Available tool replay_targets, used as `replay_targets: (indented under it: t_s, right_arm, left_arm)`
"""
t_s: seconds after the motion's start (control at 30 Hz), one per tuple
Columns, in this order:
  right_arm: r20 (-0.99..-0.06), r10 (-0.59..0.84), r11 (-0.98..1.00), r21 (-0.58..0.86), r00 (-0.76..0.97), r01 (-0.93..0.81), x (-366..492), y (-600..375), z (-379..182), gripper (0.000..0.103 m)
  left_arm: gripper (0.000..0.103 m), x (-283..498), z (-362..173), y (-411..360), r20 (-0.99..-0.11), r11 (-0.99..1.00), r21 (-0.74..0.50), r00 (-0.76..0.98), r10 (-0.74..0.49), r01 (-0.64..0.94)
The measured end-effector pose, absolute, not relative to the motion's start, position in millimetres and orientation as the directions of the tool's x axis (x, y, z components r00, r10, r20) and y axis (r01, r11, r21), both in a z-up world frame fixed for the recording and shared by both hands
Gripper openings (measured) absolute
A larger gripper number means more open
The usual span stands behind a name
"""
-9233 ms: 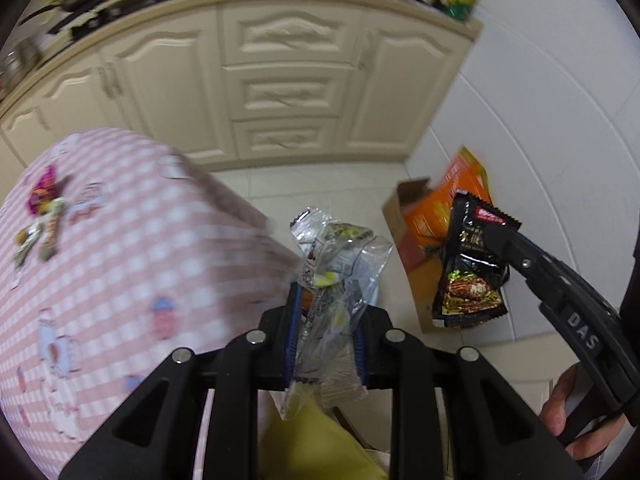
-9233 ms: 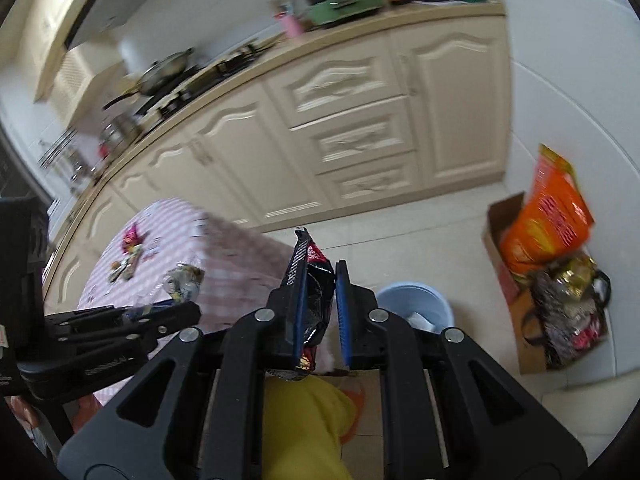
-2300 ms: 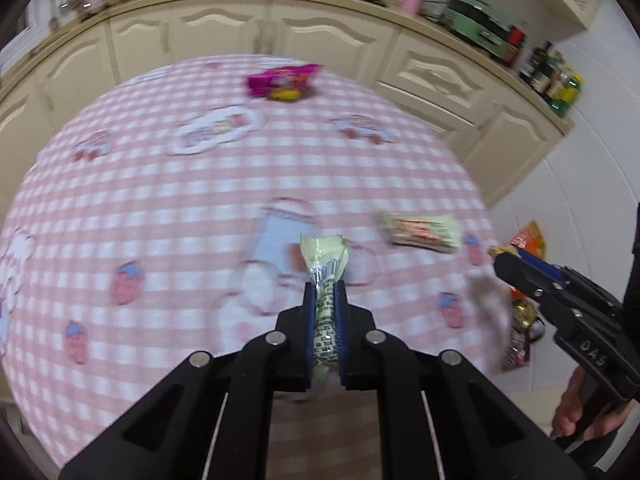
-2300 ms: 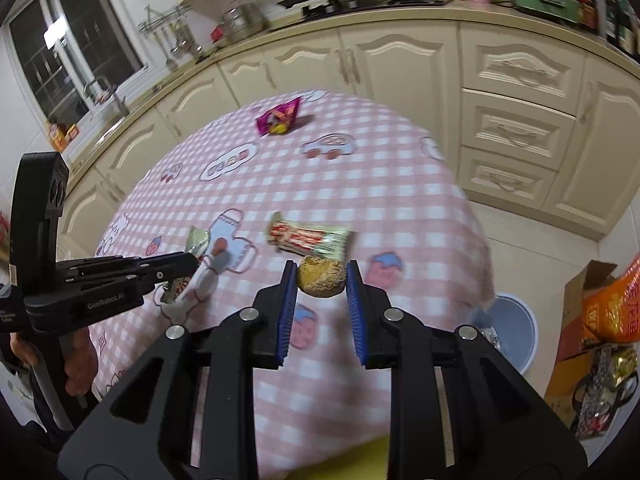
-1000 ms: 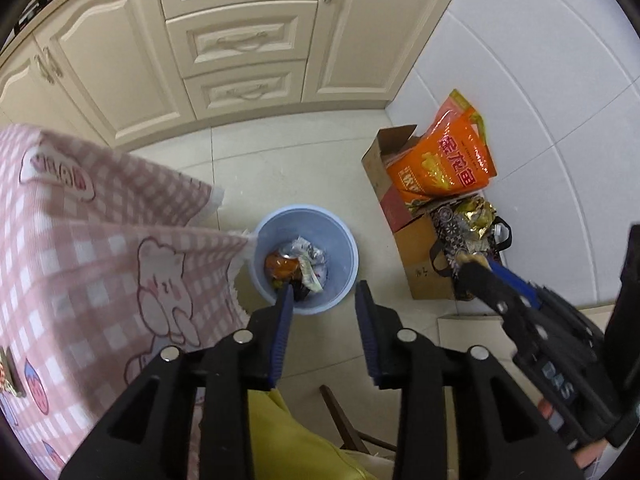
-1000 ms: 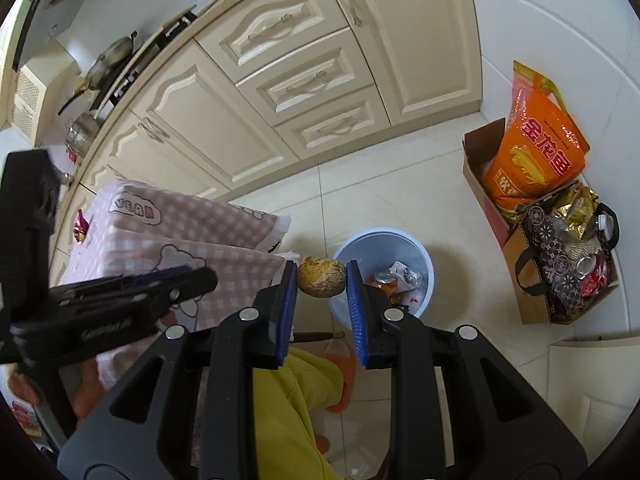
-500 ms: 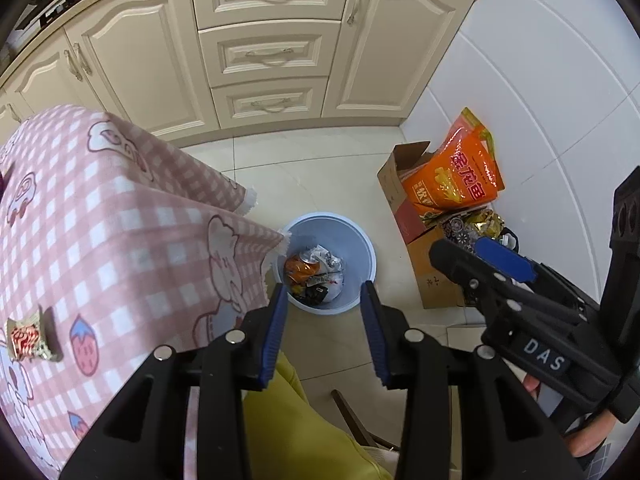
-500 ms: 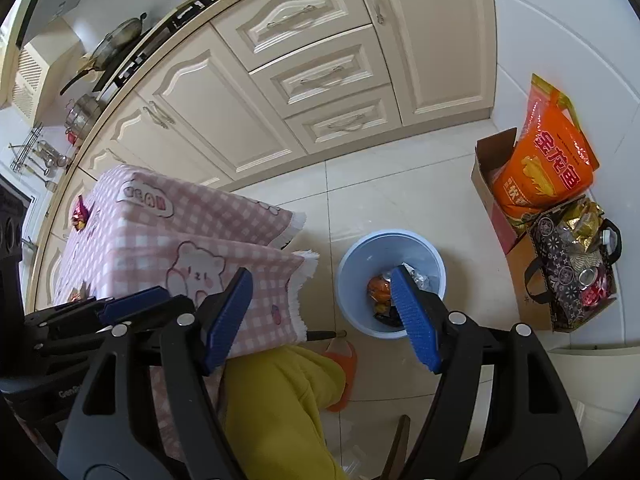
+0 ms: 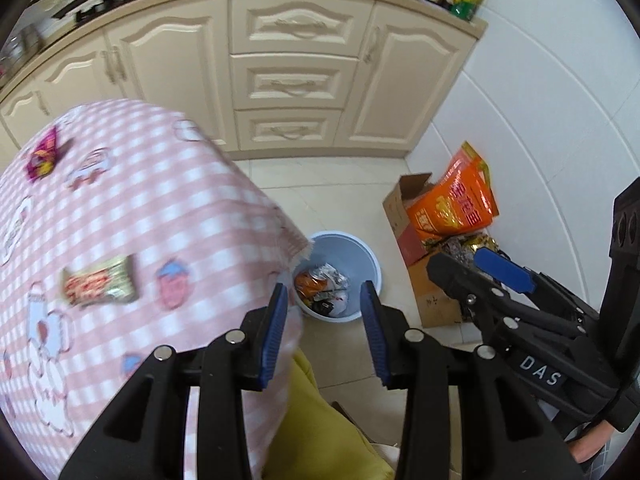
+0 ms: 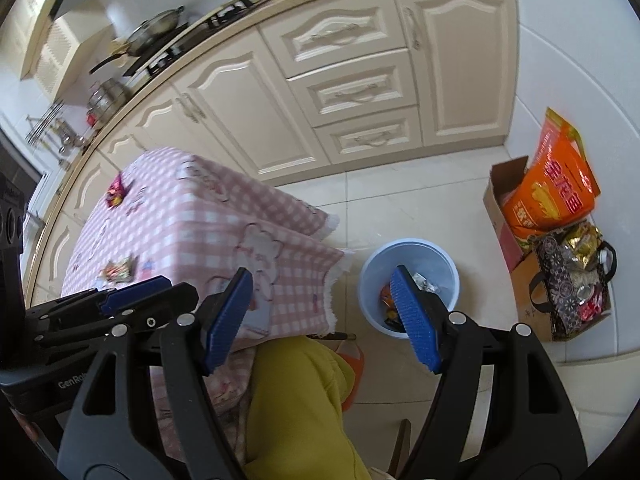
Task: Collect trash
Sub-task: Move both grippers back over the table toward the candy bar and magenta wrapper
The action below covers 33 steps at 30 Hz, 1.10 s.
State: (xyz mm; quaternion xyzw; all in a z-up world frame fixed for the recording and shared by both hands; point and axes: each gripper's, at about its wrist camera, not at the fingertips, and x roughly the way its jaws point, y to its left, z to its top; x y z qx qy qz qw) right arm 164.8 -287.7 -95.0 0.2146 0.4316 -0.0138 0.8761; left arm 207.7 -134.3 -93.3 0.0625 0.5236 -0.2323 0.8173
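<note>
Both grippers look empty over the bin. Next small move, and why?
Probably swing the left gripper back over the table to the green-and-red wrapper. Both grippers, right gripper too, are open and empty, the blue bin already holds trash, and the pink wrapper lies farther off.

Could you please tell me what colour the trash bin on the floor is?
The trash bin is light blue; the right wrist view shows it best.

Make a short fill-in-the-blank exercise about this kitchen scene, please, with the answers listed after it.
1. The round light blue plastic bin stands on the ____.
2. Both the left gripper and the right gripper hold ____.
3. The pink checked tablecloth still carries ____ wrappers.
4. The orange bag sits in a ____ box.

Answers: floor; nothing; two; cardboard
</note>
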Motion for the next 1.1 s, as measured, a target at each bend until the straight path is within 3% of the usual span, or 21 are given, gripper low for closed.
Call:
replay_targets:
  t_s: [0.53,0.97,1.03,1.07,1.1]
  right_arm:
    - [-0.794,0.301,0.952,0.285,0.528,-0.113,229,-118,-91,0.079]
    - [-0.798,0.143,0.979,0.028,0.585,-0.202,257,-50,-110,0.082]
    - [-0.777,0.155,0.973,0.014,0.610,-0.229,251,-49,-111,0.074]
    - [-0.768,0.164,0.972,0.018,0.619,-0.235,249,-50,-109,0.056]
    - [-0.767,0.168,0.972,0.024,0.619,-0.234,250,-51,-108,0.051]
  left_arm:
    - [0.050,209,-75,48,-0.861,0.992,-0.090,0.494,-0.122,0.088]
    - [0.054,220,-90,125,-0.882,0.992,-0.103,0.467,-0.060,-0.068]
    - [0.055,223,-92,129,-0.884,0.992,-0.103,0.463,-0.059,-0.072]
    - [0.055,224,-93,129,-0.885,0.992,-0.104,0.462,-0.059,-0.073]
    - [0.055,225,-93,130,-0.886,0.992,-0.105,0.460,-0.060,-0.073]
